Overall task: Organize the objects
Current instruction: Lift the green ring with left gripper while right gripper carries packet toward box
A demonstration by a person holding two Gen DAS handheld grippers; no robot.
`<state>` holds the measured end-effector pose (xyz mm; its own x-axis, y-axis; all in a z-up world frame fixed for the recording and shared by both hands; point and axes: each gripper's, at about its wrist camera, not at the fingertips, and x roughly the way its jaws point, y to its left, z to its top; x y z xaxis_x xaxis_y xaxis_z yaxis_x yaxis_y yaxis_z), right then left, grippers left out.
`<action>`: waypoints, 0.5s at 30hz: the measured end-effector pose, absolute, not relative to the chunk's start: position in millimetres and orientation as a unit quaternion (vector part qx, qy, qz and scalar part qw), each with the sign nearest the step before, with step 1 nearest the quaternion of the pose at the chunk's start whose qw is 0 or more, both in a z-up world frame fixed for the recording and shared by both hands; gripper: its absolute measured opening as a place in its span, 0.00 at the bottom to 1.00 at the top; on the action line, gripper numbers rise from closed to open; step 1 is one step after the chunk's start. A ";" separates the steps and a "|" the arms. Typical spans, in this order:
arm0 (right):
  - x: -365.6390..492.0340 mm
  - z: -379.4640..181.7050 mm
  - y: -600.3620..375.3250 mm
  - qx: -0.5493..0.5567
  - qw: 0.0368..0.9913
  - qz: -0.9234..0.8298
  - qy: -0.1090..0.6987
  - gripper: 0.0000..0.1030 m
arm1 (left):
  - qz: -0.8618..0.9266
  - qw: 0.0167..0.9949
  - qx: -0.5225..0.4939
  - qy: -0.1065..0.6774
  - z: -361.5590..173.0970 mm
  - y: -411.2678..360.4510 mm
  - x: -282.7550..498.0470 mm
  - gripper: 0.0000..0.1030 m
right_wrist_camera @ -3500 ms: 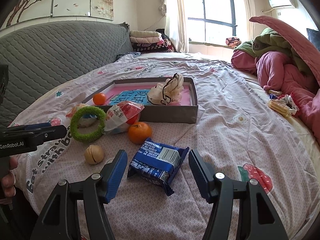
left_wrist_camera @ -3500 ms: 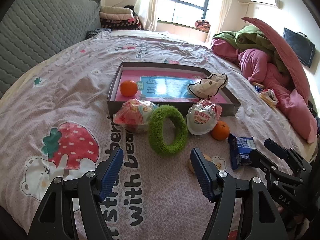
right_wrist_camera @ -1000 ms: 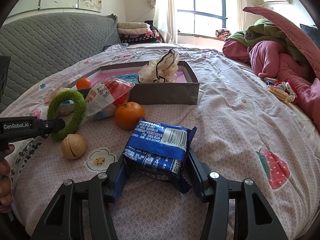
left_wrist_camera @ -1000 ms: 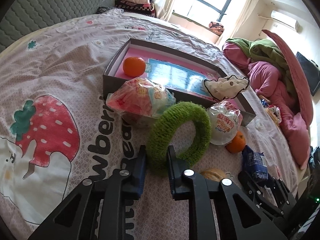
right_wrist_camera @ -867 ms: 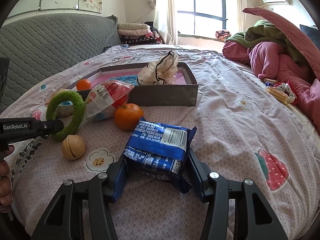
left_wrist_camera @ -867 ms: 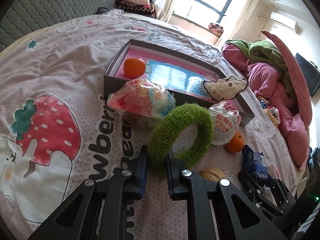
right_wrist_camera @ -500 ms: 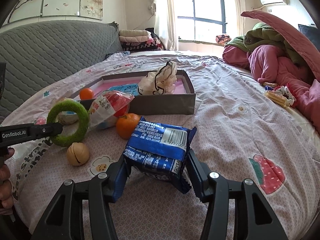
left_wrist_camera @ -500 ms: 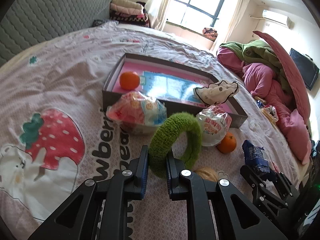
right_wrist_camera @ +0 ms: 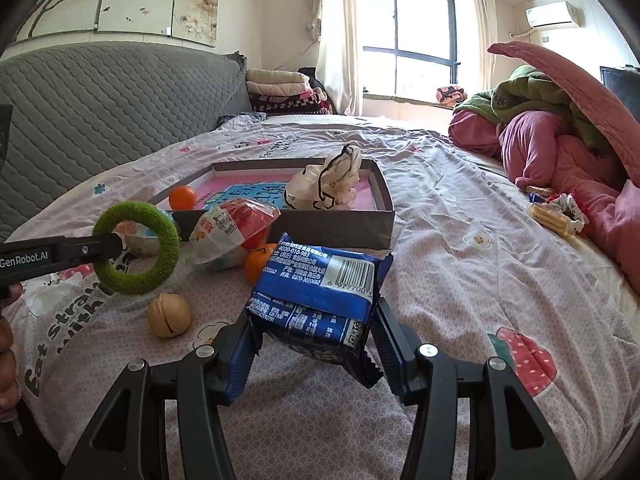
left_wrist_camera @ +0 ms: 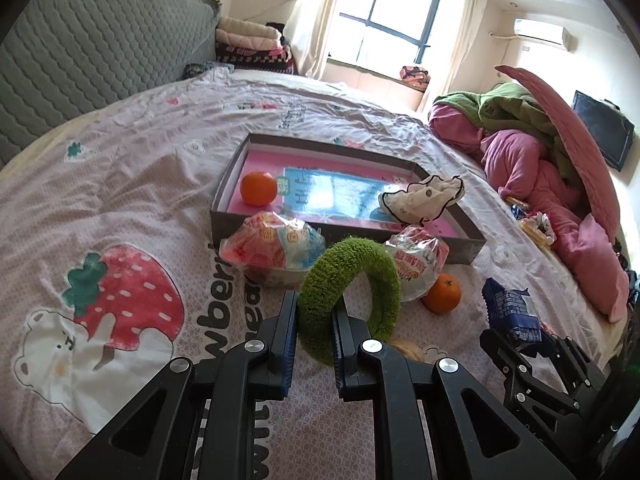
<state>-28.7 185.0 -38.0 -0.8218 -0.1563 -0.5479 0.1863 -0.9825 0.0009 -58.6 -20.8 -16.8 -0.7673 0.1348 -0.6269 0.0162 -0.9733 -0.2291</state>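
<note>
Two pickups are off the bed at once now! A second ago our green fuzzy ring (left_wrist_camera: 348, 296) and the blue snack packet (right_wrist_camera: 320, 300) sat low on the quilt; now both ride clear above it, and the gift box (left_wrist_camera: 464, 240) has slid into fuller view ahead. We judge that the lifting is done and the carry to the box is what remains.

Our left gripper (left_wrist_camera: 314, 334) has its fingers clenched on the ring's near rim, the fuzzy band squeezed between the blue pads while the rest of the loop stands up and forward of the fingertips. Our right gripper (right_wrist_camera: 316, 344) grasps the packet across its width, one finger pressed to each side, the barcode end tilting up past the tips.

Below us the walnut (right_wrist_camera: 168, 315), a loose tangerine (left_wrist_camera: 442, 298) and two wrapped snack bowls (left_wrist_camera: 272, 246) lie on the bedspread (left_wrist_camera: 120, 184), just short of the box wall. Inside the box we see another tangerine (left_wrist_camera: 259, 188) and a frilly cloth pouch (left_wrist_camera: 420, 198).
</note>
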 end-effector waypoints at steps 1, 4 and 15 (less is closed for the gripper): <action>-28.1 -37.2 184.9 0.283 0.089 -0.954 0.027 0.53 | 0.934 0.031 -0.338 -0.109 -15.3 -20.5 -57.3 0.15; -26.1 -34.3 184.3 0.278 0.089 -0.956 0.029 0.53 | 0.938 0.030 -0.331 -0.103 -10.7 -19.6 -53.6 0.15; -20.7 -24.7 179.9 0.261 0.092 -0.960 0.044 0.53 | 0.943 0.028 -0.317 -0.094 -0.2 -16.9 -46.0 0.15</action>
